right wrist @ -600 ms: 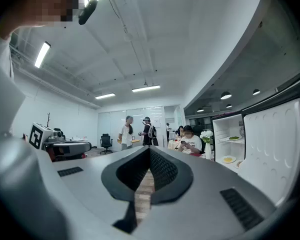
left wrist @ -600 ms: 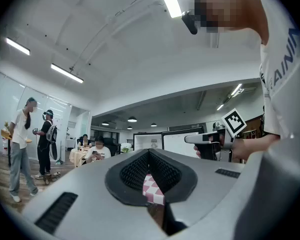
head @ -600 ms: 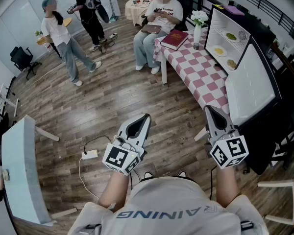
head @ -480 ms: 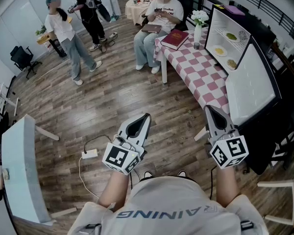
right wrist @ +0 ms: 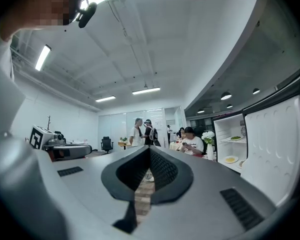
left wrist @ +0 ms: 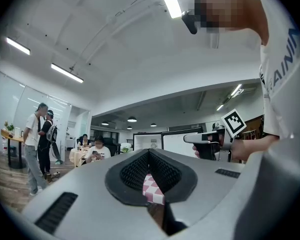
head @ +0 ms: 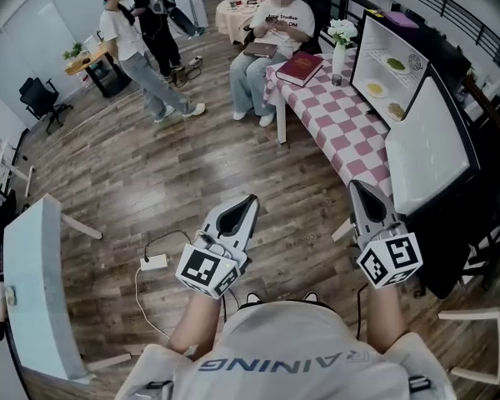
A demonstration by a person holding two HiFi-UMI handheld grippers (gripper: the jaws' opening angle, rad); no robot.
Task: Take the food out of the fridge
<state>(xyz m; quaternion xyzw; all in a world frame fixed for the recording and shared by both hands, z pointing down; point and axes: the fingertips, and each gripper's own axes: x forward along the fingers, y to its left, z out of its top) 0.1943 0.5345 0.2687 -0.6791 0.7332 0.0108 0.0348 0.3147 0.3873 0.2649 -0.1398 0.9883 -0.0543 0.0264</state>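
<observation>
White-lined fridge (head: 429, 140) open and stocked
The fridge stands door-wide beside the red-checked tabletop (head: 337, 123). The left claw (head: 250, 199) and the right claw (head: 355, 187), held level well short of it, are each pressed together on nothing. Inside, plates of food (head: 375, 89) rest on its shelves (head: 383, 75).

Large open office-style room: wood floor (head: 192, 173), glass partitions (right wrist: 115, 128), ceiling strip lights (right wrist: 146, 90), office chair (head: 37, 100), checkered-cloth desk (head: 342, 127), open fridge (head: 375, 52).
</observation>
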